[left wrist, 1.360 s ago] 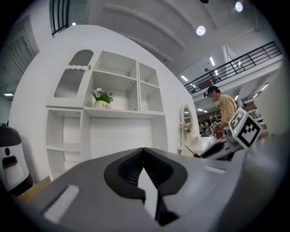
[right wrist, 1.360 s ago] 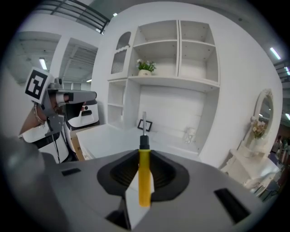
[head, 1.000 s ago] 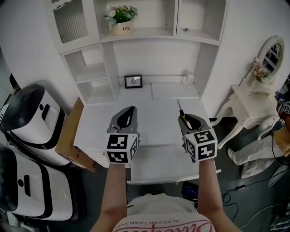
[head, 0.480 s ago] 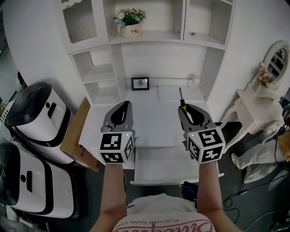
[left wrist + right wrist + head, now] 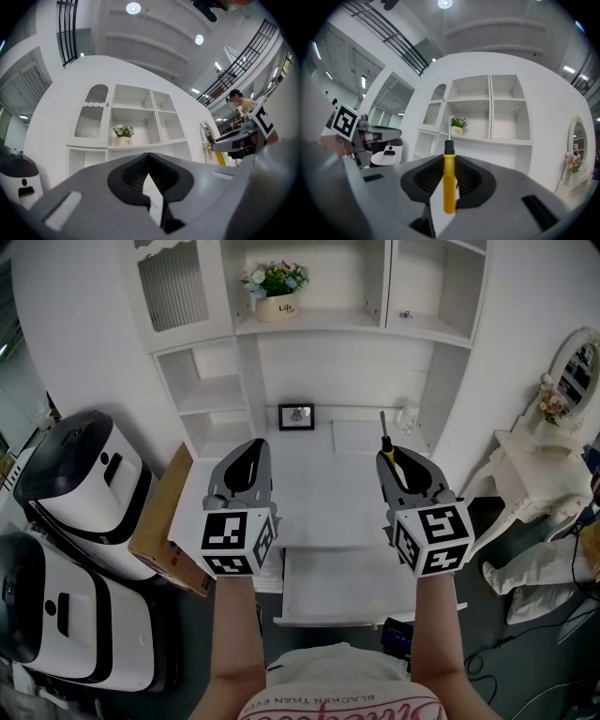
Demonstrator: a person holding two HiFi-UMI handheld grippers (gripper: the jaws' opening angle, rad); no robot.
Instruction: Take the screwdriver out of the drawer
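Shelves (image 5: 328, 322) common to all three views

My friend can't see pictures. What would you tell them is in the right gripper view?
The right gripper is shut on a yellow-handled screwdriver, with the metal tip sticking up past the jaws. Behind it stands a white shelf unit with a small pot of flowers on one shelf.

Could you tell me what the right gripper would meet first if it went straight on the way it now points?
Probably the white shelf unit, near the flower pot; the screwdriver held in the right gripper would touch first. Depth is unclear.
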